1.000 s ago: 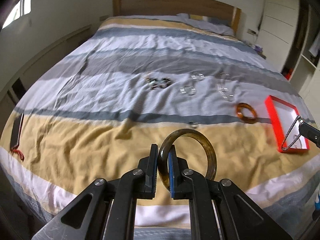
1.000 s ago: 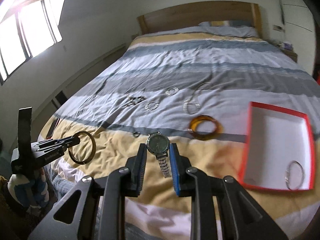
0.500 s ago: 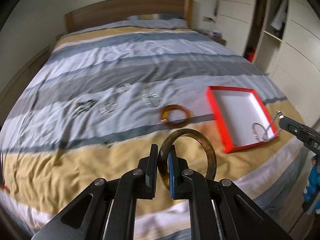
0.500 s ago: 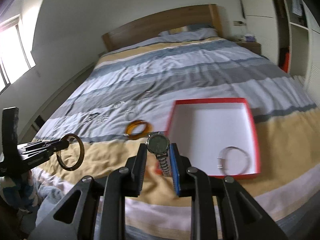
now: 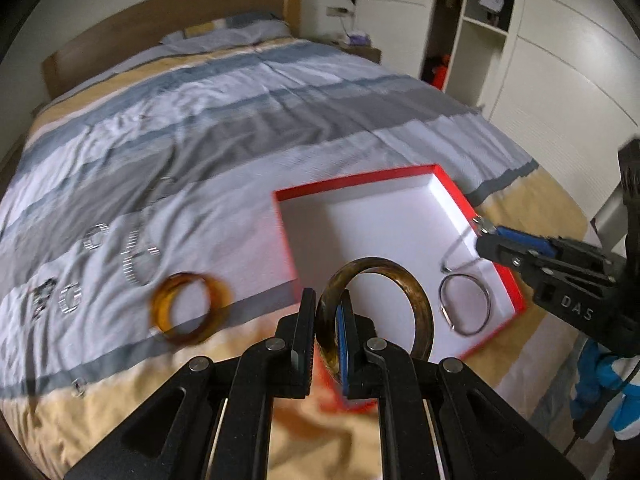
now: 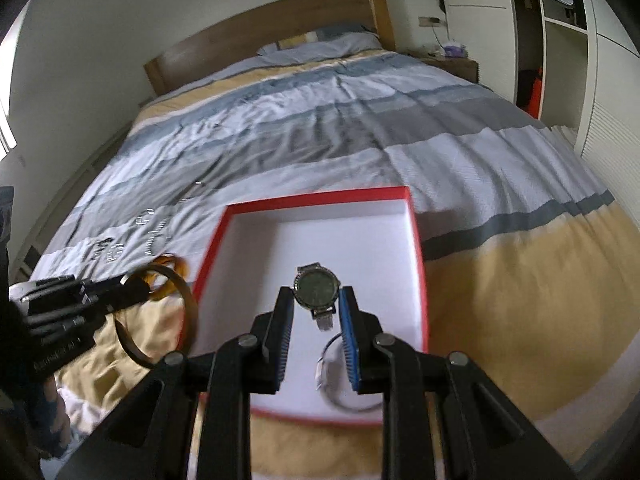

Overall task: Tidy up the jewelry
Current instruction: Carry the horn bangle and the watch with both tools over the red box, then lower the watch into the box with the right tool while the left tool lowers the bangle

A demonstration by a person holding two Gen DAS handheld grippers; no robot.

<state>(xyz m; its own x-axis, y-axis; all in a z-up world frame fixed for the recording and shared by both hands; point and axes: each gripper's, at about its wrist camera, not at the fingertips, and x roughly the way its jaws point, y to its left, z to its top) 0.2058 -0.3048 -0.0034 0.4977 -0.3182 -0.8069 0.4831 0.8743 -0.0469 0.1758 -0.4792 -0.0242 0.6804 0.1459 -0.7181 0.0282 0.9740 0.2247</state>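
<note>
My left gripper [image 5: 326,300] is shut on a dark amber bangle [image 5: 412,300] and holds it over the near left corner of the red box [image 5: 352,182] with a white inside. My right gripper [image 6: 316,300] is shut on a silver watch [image 6: 317,289] with a dark dial, held above the box [image 6: 320,196]. A thin silver bangle [image 5: 466,306] lies in the box near its front edge. An orange bangle [image 5: 188,312] lies on the bed left of the box. The right gripper also shows in the left wrist view [image 5: 486,236], at the box's right edge.
Several small silver pieces [image 5: 96,236] lie on the striped bedcover [image 5: 200,120] left of the box. A wooden headboard [image 6: 260,44] stands at the far end. White wardrobes [image 5: 560,60] stand to the right.
Both grippers have swung right, from beside the box to over it. The left still holds the dark bangle, the right still holds the watch.
</note>
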